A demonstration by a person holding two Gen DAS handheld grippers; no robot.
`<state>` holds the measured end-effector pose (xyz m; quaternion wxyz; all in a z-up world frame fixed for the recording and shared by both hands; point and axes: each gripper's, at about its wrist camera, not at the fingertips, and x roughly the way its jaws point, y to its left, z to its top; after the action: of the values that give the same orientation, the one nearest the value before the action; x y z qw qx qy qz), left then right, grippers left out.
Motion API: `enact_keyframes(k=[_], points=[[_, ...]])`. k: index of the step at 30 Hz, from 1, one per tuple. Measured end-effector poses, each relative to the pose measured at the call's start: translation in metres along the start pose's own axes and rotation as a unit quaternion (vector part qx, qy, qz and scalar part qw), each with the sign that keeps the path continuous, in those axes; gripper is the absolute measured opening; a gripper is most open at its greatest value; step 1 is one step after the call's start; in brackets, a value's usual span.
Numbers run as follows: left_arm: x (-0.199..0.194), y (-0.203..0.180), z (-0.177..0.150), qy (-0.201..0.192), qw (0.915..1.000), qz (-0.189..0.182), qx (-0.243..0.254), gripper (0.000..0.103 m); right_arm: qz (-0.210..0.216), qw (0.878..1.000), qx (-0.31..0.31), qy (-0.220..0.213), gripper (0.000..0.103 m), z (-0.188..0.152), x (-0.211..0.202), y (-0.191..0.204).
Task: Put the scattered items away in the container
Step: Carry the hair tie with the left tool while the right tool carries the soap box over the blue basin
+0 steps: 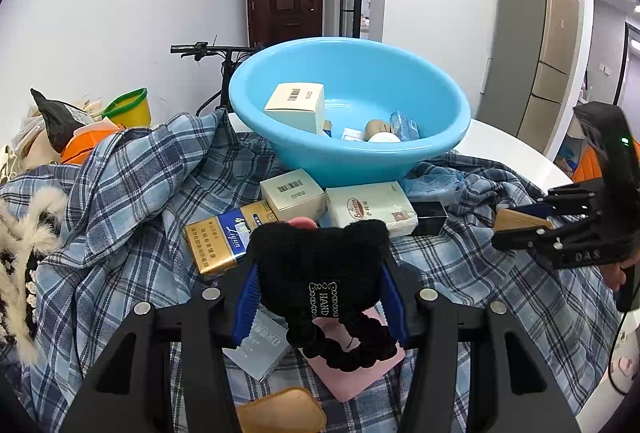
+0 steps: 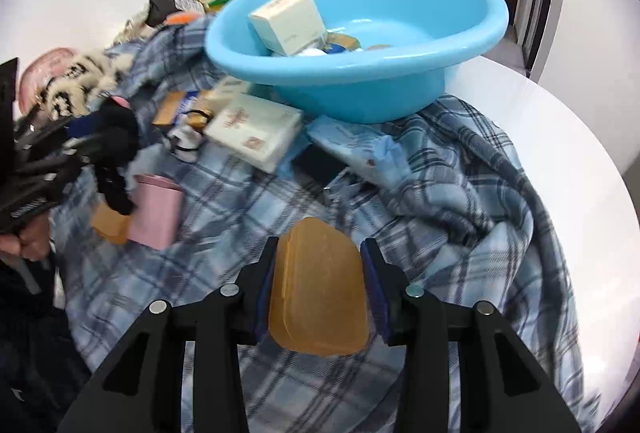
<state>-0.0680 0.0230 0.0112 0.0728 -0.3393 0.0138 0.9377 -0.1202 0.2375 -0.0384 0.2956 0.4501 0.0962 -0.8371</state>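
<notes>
A blue basin [image 1: 352, 105] stands on a plaid cloth [image 1: 132, 193] and holds a cream box [image 1: 296, 105] and several small items. My left gripper [image 1: 320, 273] is shut on a black fuzzy hair tie [image 1: 320, 273], held above the cloth; it also shows in the right wrist view [image 2: 116, 141]. My right gripper [image 2: 318, 273] is shut on an amber plastic piece [image 2: 318, 293], above the cloth in front of the basin [image 2: 360, 33]. Loose on the cloth lie a tissue pack [image 1: 370, 209], a cream box [image 1: 294, 195], a gold cigarette pack [image 1: 228, 237] and a pink box [image 2: 154, 211].
A grey-blue box [image 1: 260, 347], a black box [image 1: 428, 219] and an amber piece [image 1: 280, 411] also lie on the cloth. A furry garment [image 1: 16, 233], a yellow cup [image 1: 130, 109] and bags sit at the left. The white table edge [image 2: 560, 153] curves at the right.
</notes>
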Motion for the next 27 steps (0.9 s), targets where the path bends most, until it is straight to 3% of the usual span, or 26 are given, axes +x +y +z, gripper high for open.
enact_keyframes(k=[6,11,14,18,27], points=[[-0.007,0.000,-0.001,-0.006,1.0000,0.002,0.004,0.055,-0.037,0.997,-0.033,-0.051,0.039,-0.016,-0.017,0.027],[-0.010,0.003,0.000,-0.012,0.9999,0.005,0.000,0.055,-0.038,0.998,-0.015,-0.056,0.039,-0.016,-0.023,0.025],[-0.009,0.003,-0.002,-0.009,1.0000,0.004,-0.002,0.055,-0.018,0.997,-0.005,-0.080,0.039,-0.016,-0.032,0.028],[-0.007,0.001,-0.003,-0.005,1.0000,0.005,0.001,0.055,-0.032,0.994,-0.002,-0.103,0.039,-0.013,-0.041,0.036],[-0.007,-0.006,-0.004,-0.008,1.0000,0.000,-0.002,0.055,-0.057,0.993,0.019,-0.105,0.039,-0.016,-0.040,0.053]])
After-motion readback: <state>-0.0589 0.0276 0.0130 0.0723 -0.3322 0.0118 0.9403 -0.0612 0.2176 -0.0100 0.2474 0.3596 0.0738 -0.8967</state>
